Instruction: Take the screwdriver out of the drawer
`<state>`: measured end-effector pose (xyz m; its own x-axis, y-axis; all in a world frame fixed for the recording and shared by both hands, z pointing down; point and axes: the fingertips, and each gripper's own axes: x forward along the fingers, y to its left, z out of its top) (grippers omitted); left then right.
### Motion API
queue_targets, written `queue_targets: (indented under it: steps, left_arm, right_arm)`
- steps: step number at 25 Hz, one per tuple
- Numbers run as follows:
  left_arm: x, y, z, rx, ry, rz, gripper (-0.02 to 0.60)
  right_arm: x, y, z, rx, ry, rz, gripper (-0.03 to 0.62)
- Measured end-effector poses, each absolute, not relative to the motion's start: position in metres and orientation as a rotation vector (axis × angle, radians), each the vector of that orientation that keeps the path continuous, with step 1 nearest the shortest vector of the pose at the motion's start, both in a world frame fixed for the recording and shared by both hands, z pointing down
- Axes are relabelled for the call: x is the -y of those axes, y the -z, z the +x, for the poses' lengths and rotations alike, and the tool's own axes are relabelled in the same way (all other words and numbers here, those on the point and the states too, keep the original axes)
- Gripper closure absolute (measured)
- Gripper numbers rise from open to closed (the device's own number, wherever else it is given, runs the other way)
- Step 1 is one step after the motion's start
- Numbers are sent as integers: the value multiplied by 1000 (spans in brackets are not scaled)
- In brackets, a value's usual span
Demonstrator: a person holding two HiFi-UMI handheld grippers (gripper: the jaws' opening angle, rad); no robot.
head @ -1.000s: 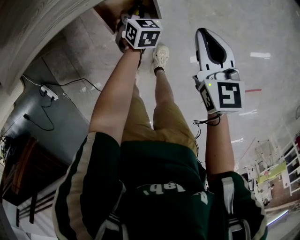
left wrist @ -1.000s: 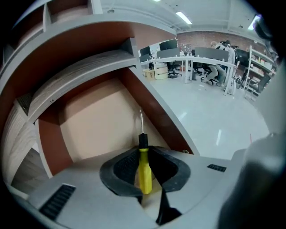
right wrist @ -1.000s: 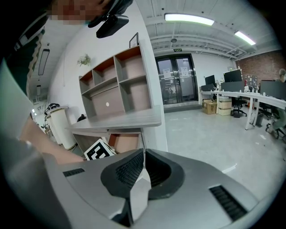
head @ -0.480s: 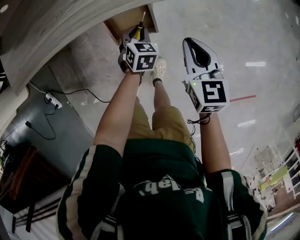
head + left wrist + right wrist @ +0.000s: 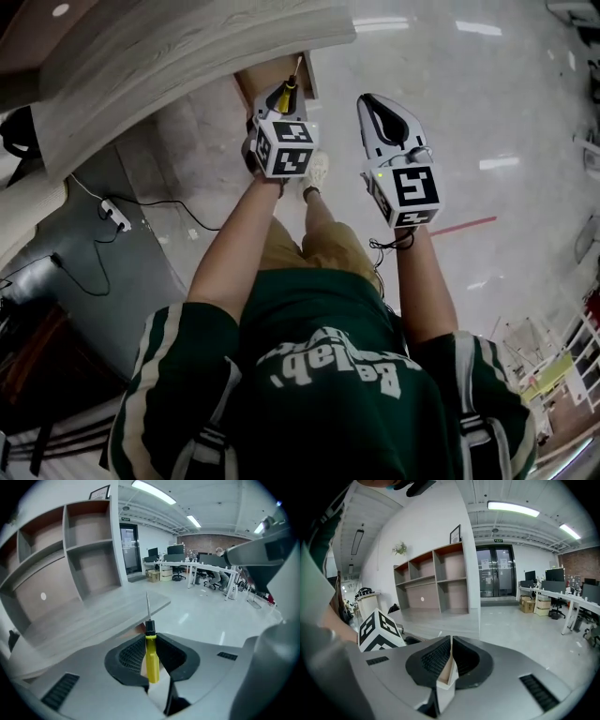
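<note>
Straight out, left arm (image 5: 239,246); left tongs (image 5: 281,101) around screwdriver (image 5: 151,657).

A white power strip (image 5: 117,214) lies on the floor (image 5: 525,94) near the pale wooden surface (image 5: 187,56); open shelving (image 5: 436,581) and a glass door (image 5: 494,571) stand beyond.

Head view: steeply down. Gripper views: close behind own jaws, facing outward; both show shelving (image 5: 436,583).

White lettering runs upside down across the back of the person's green shirt (image 5: 328,319), too warped to read surely; the small sign (image 5: 495,540) over the glass doors (image 5: 494,571) is unreadable.
</note>
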<state>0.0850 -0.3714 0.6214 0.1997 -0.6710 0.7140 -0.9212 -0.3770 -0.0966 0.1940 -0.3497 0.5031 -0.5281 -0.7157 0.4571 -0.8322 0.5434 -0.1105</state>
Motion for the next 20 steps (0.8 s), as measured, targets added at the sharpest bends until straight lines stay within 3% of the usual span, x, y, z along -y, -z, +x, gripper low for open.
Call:
queue_targets:
  steps: [20]
  left_arm:
    - [349, -367, 47, 1703, -690, 2322, 497]
  right_arm:
    - [341, -329, 161, 2602, -175, 1239, 557]
